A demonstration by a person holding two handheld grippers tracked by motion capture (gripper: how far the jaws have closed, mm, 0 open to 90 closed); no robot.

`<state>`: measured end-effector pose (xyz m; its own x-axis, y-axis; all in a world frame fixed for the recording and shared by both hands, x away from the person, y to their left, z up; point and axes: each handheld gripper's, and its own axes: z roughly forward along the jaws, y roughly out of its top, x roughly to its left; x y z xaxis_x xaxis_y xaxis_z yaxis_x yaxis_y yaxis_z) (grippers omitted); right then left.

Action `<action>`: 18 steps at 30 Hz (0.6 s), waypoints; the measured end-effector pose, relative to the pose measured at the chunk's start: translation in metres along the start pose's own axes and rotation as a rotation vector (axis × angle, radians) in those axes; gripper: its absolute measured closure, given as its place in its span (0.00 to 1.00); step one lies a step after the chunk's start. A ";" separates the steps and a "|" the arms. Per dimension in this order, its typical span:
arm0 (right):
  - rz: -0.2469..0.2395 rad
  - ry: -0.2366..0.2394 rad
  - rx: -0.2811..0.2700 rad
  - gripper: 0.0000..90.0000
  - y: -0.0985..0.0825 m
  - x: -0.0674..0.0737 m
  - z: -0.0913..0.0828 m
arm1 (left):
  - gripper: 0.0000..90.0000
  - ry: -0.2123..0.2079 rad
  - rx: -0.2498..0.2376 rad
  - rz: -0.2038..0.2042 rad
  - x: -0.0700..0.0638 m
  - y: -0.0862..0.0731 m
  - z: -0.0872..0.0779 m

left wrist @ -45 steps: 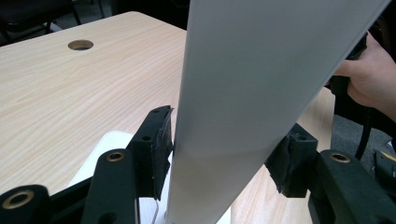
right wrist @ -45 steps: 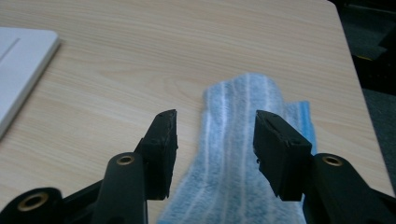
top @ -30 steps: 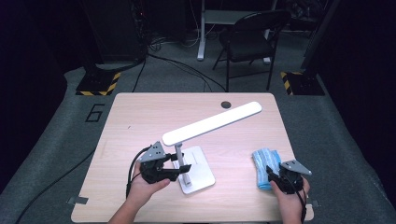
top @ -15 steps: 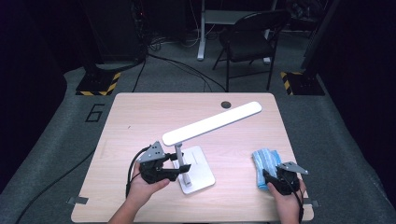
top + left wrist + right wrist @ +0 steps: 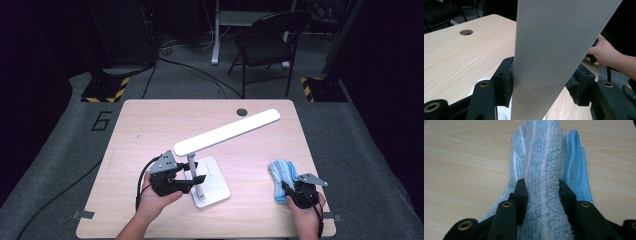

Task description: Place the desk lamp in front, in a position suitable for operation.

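the right gripper (image 5: pixel 286 190) has just been closing its jaws, and now they pinch a raised ridge of the blue cloth (image 5: pixel 544 170) between the pads, bunching what lay flatter on the worktop a second ago.

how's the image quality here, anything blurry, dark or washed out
High view: table evenly lit, room behind nearly black, slightly soft. Left gripper view: lamp close up, flat grey, soft-edged; the hand behind is dim. Right gripper view: cloth sharp in the middle, softer near the jaws.
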<state>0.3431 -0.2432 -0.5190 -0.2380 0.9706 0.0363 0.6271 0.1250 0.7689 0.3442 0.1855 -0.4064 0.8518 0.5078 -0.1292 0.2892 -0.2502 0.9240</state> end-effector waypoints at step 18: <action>-0.020 0.064 -0.062 0.78 0.012 0.024 -0.011 | 0.56 0.002 -0.008 0.037 -0.003 -0.001 0.002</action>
<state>0.3371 -0.2209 -0.5018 -0.2984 0.9526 0.0597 0.5747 0.1294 0.8081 0.3420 0.1825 -0.4070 0.8613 0.4994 -0.0938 0.2536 -0.2625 0.9310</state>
